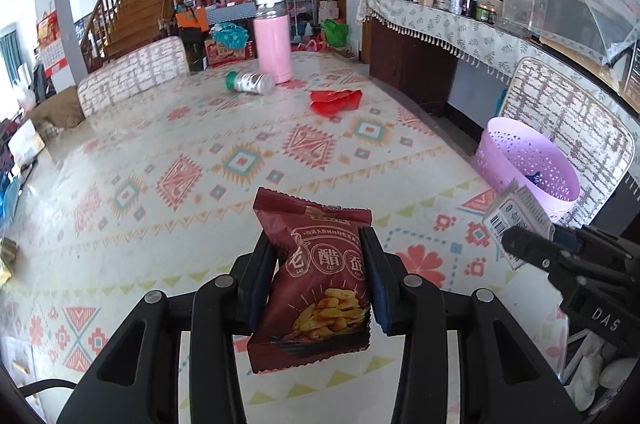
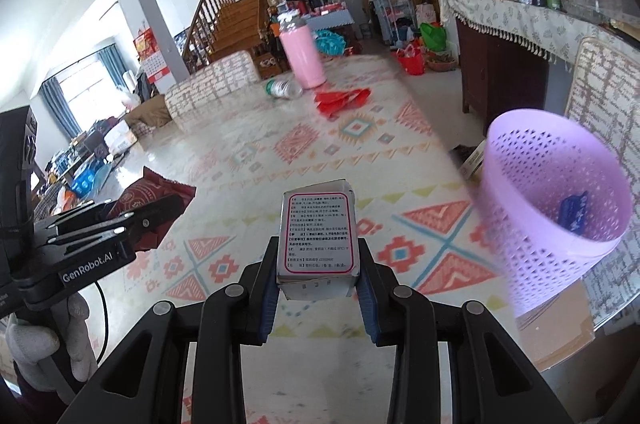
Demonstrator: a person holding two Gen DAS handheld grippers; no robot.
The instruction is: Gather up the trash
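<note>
My left gripper (image 1: 320, 244) is shut on a dark red snack bag (image 1: 316, 288) and holds it upright above the patterned table. My right gripper (image 2: 318, 248) is shut on a small white medicine box (image 2: 318, 236), held left of the lilac mesh basket (image 2: 560, 208). The basket also shows in the left wrist view (image 1: 528, 164) with a dark blue scrap inside. The right gripper and its box appear at the right of the left wrist view (image 1: 520, 224). A red wrapper (image 1: 336, 100) and a toppled clear bottle (image 1: 250, 82) lie far across the table.
A tall pink flask (image 1: 274, 40) stands by the bottle. Chairs (image 1: 136, 76) flank the table; one (image 1: 568, 128) stands behind the basket. A sideboard (image 1: 460, 28) with jars and a mesh food cover (image 1: 568, 0) runs along the right wall. A cardboard box (image 2: 556, 328) lies under the basket.
</note>
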